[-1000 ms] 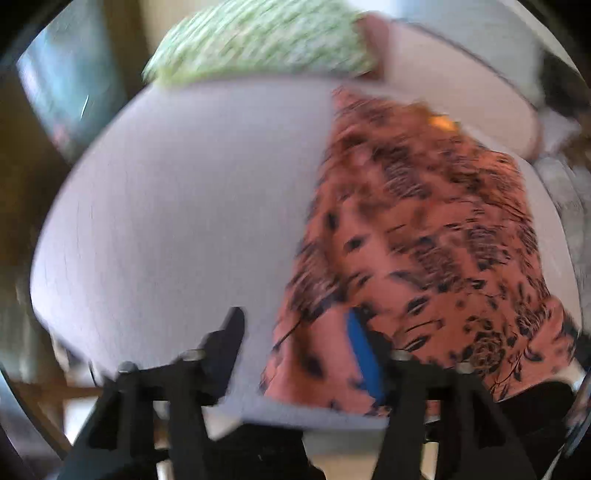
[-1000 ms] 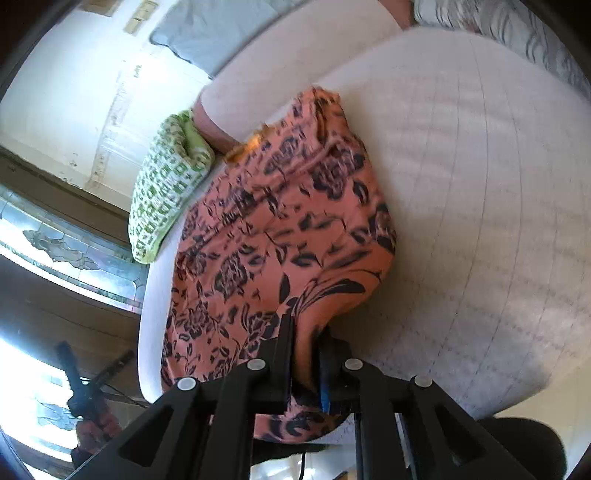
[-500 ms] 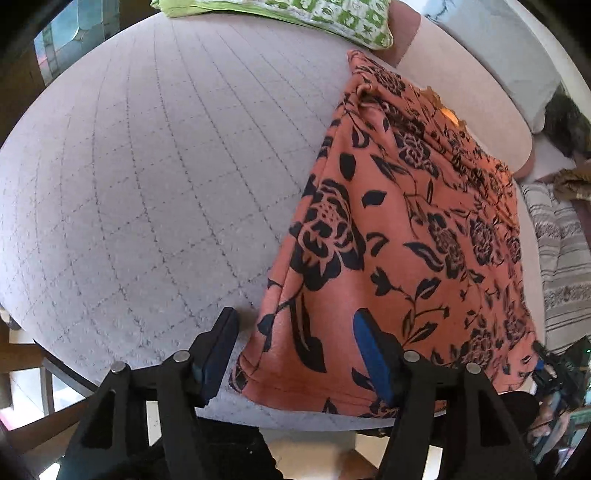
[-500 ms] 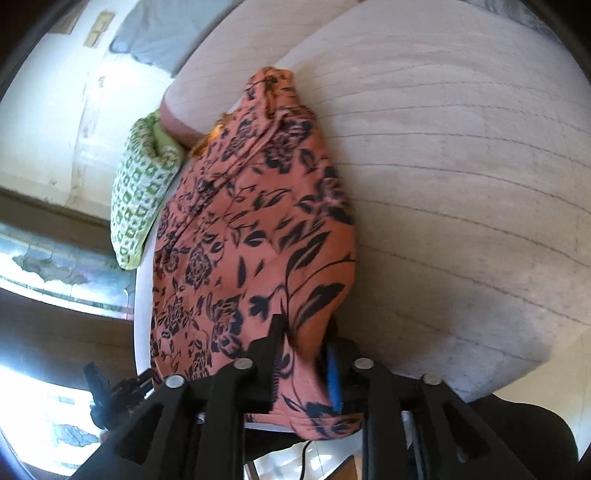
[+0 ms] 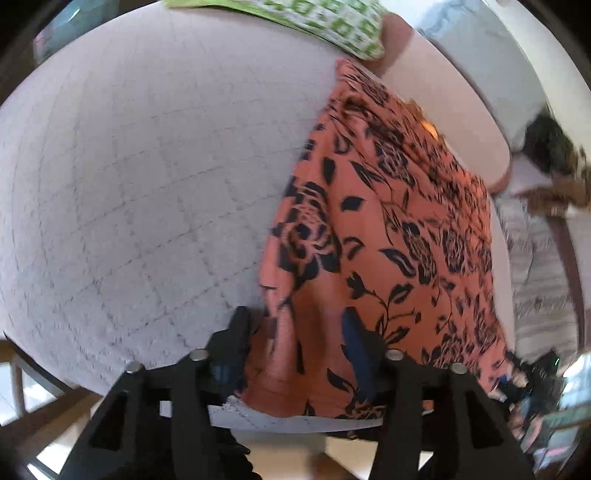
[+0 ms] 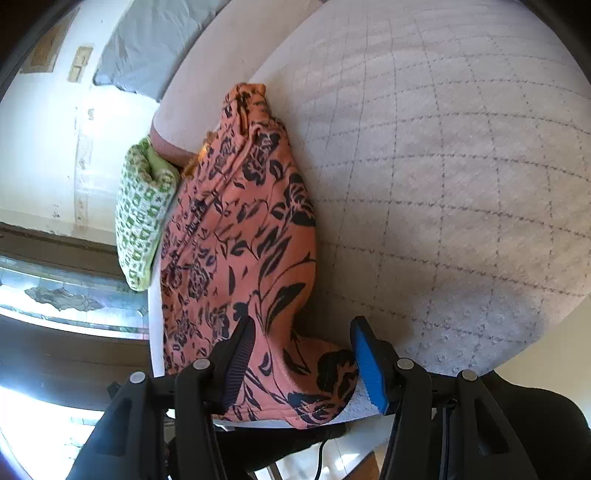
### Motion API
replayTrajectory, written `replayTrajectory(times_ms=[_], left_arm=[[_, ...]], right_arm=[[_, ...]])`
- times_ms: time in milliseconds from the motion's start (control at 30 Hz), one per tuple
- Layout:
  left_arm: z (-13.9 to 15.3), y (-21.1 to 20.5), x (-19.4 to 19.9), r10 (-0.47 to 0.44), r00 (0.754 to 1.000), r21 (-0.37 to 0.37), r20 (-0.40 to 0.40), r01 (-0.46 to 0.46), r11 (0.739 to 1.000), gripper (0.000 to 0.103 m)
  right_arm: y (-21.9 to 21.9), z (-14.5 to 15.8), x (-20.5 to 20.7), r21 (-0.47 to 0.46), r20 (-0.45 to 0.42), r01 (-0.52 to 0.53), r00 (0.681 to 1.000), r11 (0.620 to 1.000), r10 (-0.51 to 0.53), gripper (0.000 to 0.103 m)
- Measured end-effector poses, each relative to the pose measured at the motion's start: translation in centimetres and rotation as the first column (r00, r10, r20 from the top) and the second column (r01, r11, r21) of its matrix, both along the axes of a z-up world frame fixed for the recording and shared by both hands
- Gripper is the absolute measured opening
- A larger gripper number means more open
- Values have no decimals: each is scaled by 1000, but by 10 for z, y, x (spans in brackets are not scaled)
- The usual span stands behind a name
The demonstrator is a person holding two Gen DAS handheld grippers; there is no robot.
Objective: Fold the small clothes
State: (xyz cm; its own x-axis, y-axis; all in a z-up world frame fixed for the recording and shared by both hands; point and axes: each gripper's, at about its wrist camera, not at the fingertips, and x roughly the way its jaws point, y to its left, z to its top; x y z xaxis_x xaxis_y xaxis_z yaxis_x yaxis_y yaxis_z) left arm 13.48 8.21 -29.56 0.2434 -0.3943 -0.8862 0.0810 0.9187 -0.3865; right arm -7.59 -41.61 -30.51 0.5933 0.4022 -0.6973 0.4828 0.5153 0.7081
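- Left gripper (image 5: pixel 295 332) angled down over the near corner of the orange floral garment (image 5: pixel 388 221); jaws about half apart and closing, cloth bunched up between them. One black finger (image 5: pixel 236 339) sits at the cloth's left edge, the blue-padded one (image 5: pixel 354 347) lies over the print. Pads not seen pressing from both sides (blur makes it hard to be sure).
- Right gripper (image 6: pixel 301 354) at the other near corner of the same garment (image 6: pixel 236 240); jaws opening, roughly half wide. Corner of cloth lies slack between the ribbed black pad (image 6: pixel 238 362) and the blue pad (image 6: pixel 369 365), touching neither firmly.
- Garment lies as a long strip on the grey quilted cover (image 5: pixel 129 184), running from the near edge away toward the far side, with its hem at the cover's near edge.
- Far end of the garment is gathered and rumpled, close to a green-and-white patterned cushion (image 6: pixel 142 218) (also at the top of the left view (image 5: pixel 332 26)).
- Pinkish bolster (image 6: pixel 221 74) runs along the far edge of the cover, behind the garment's far end.
- Most of the cover to either side of the strip is bare stitched squares.
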Motion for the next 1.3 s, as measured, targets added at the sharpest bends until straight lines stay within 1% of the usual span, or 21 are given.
replayTrajectory(times_ms=[100, 133, 200, 233, 300, 367, 400, 467, 533, 667, 733, 833, 900, 967, 1067, 1100, 1133, 1167, 1200, 1233, 1300], left_arm=[[6, -13, -5, -44, 998, 65, 39, 41, 997, 50], [8, -16, -5, -58, 997, 51, 50, 55, 997, 39], [10, -26, -8, -102, 992, 2, 77, 102, 995, 28], [12, -30, -9, -118, 989, 1, 86, 118, 993, 28], [13, -35, -8, -121, 989, 21, 86, 119, 993, 28], [6, -27, 1, -59, 997, -2, 48, 59, 998, 28], [2, -26, 6, -27, 999, -6, 34, 27, 1000, 33], [-3, -14, 8, 36, 999, -72, 7, -36, 997, 35], [-4, -20, 9, 7, 1000, -67, 20, -5, 998, 42], [1, -50, 3, -137, 989, 41, 57, 135, 990, 43], [3, -50, 2, -132, 989, 32, 70, 131, 991, 34], [-3, -27, 8, -38, 999, -32, 39, 40, 999, 33], [-6, -20, 11, 2, 1000, -57, 22, -1, 998, 32], [-5, -26, 10, -27, 999, -31, 30, 28, 999, 36], [-3, -44, 8, -95, 994, 23, 50, 94, 995, 37], [-2, -45, 7, -99, 994, 31, 54, 98, 995, 28], [0, -42, 6, -100, 994, 30, 55, 98, 995, 15], [-1, -42, 7, -98, 994, 18, 50, 97, 995, 12], [0, -41, 8, -96, 994, 5, 48, 96, 995, 12], [1, -39, 8, -96, 994, -17, 48, 97, 995, 11], [4, -37, 10, -103, 993, -51, 58, 106, 993, 10]], right_arm=[[4, -2, 4, -17, -21, -11, 1000, 1000, 11, 57], [4, -3, 4, -32, -29, -12, 1000, 999, 11, 57], [5, -3, 5, -44, -28, -11, 1000, 999, 10, 57], [5, -3, 5, -45, -27, -7, 1000, 999, 6, 57], [7, -5, 6, -43, -27, 3, 1000, 999, -4, 57], [11, -5, 10, -60, -28, -5, 1000, 998, 3, 57], [14, -4, 12, -76, -28, -14, 1000, 997, 12, 57], [20, -1, 17, -108, -27, -39, 999, 993, 36, 57], [25, 0, 22, -119, -19, -57, 998, 991, 55, 57], [41, 1, 33, -93, 18, -112, 993, 989, 114, 57], [54, 5, 40, -87, 46, -176, 982, 980, 181, 57], [73, 15, 44, -182, 65, -222, 969, 958, 237, 55], [74, 13, 45, -198, 43, -225, 970, 954, 238, 55], [72, 5, 48, -198, -8, -214, 976, 957, 217, 55], [66, 2, 47, -160, -1, -193, 981, 968, 195, 56], [66, 2, 47, -155, 2, -190, 981, 969, 193, 56], [66, 3, 47, -155, 3, -193, 981, 969, 196, 56], [67, 5, 48, -158, 6, -206, 978, 966, 209, 54], [69, 7, 49, -165, 10, -221, 974, 961, 225, 33], [75, 10, 52, -185, 6, -253, 966, 950, 258, 19], [84, 17, 54, -238, 14, -273, 959, 932, 285, 14]])
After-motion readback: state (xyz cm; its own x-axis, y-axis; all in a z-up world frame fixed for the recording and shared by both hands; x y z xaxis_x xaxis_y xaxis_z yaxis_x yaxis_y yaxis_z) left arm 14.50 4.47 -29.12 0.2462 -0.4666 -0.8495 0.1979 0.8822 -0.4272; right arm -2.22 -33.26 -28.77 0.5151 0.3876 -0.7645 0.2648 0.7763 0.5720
